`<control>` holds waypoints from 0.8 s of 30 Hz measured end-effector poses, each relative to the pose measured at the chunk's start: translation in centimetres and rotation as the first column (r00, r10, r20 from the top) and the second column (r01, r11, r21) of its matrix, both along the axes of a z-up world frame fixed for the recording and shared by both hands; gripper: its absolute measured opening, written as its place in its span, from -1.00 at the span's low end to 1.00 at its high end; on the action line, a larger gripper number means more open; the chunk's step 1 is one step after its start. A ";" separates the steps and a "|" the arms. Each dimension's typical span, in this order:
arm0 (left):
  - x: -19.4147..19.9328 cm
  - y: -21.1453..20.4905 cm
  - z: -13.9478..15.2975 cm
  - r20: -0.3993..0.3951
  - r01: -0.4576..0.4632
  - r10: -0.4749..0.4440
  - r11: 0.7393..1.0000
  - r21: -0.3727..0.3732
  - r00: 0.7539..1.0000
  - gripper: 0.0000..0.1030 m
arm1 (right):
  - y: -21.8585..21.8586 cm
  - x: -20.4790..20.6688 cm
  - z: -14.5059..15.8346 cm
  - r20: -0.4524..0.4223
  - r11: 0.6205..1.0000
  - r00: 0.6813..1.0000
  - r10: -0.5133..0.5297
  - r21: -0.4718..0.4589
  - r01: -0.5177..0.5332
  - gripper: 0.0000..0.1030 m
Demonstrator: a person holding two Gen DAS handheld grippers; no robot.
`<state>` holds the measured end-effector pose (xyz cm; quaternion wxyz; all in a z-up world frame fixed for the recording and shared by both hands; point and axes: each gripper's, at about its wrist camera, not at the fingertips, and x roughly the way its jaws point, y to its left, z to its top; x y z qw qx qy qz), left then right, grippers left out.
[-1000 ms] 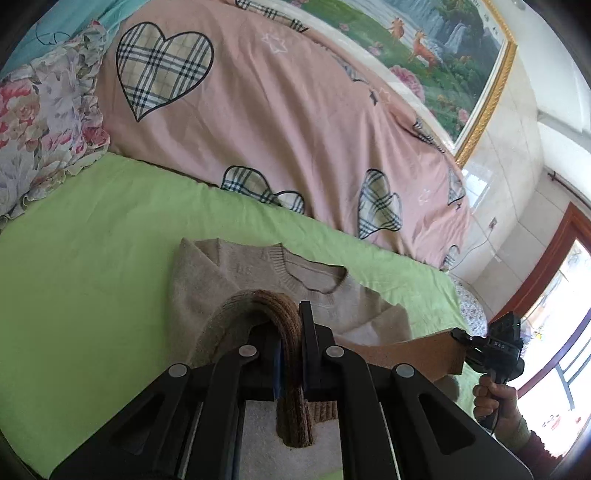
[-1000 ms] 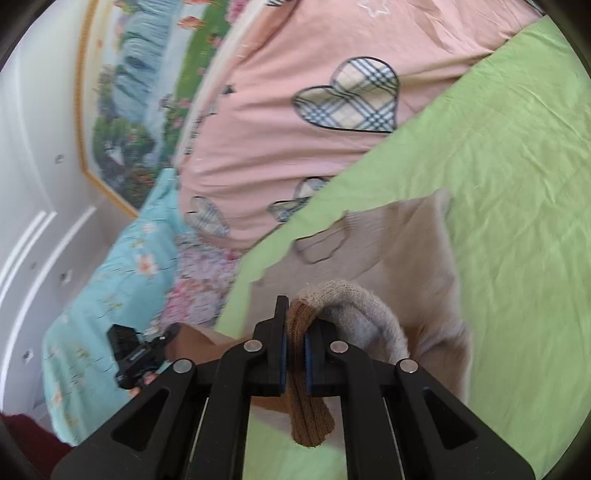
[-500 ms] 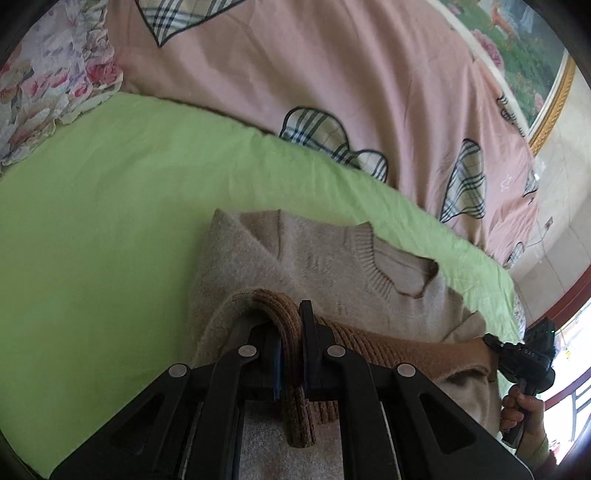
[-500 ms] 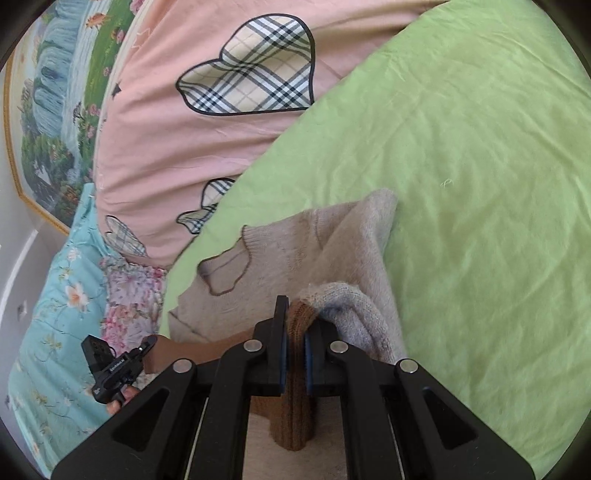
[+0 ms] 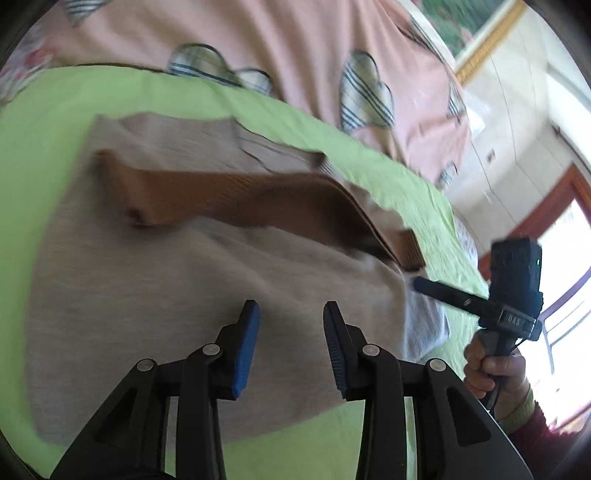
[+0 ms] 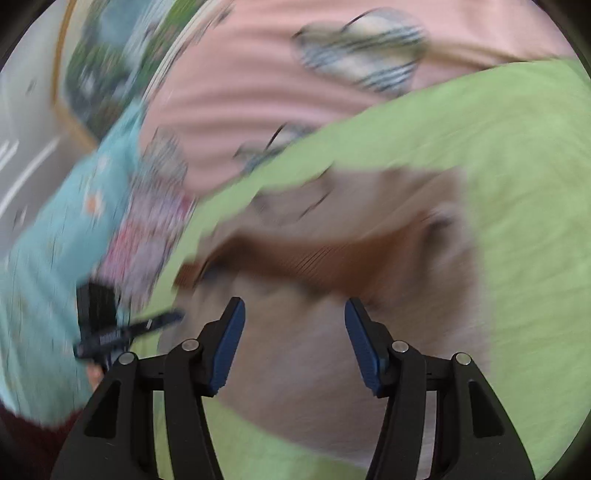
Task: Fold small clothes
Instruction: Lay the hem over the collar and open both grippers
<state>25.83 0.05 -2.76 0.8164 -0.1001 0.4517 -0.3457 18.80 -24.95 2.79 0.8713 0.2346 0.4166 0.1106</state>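
A small beige knit sweater lies folded on the green bedsheet, its brown ribbed hem laid across the upper body below the neckline. My left gripper is open and empty just above the folded fabric. My right gripper is open and empty over the same sweater; the brown hem lies ahead of it. The right wrist view is motion-blurred. The right gripper also shows in the left wrist view, at the sweater's right edge.
A pink quilt with plaid hearts lies along the far side of the bed. Floral and teal pillows sit at the head end. A framed painting hangs on the wall; a window is at the right.
Both grippers have opened and let go of the brown hem, which now lies flat across the sweater. Both have pulled back from it; the right one is moving fast.
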 end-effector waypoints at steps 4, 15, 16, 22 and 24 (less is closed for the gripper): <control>2.9 -2.1 -0.9 0.012 -0.027 0.025 0.989 0.148 1.000 -0.29 | 2.0 4.0 -2.7 -0.101 0.996 0.992 0.071 -0.055 -0.077 0.13; 12.3 6.8 -1.8 -0.069 -0.319 0.323 0.945 0.068 0.944 -0.71 | -9.0 5.3 -2.5 -0.065 0.913 0.915 -0.397 -0.124 0.388 -0.05; 11.9 7.1 -1.7 -0.061 -0.331 0.334 0.942 0.064 0.941 -0.71 | -9.0 4.7 -2.3 -0.049 0.906 0.910 -0.411 -0.129 0.403 -0.05; 6.0 7.8 -1.4 -0.046 -0.335 0.337 0.941 0.055 0.940 -0.55 | -7.0 0.9 -1.3 -0.033 0.916 0.919 -0.392 -0.111 0.387 0.04; 3.0 7.6 -0.9 -0.025 -0.303 0.304 0.952 0.032 0.952 -0.47 | -5.9 -1.3 -0.5 -0.011 0.932 0.935 -0.353 -0.090 0.351 0.09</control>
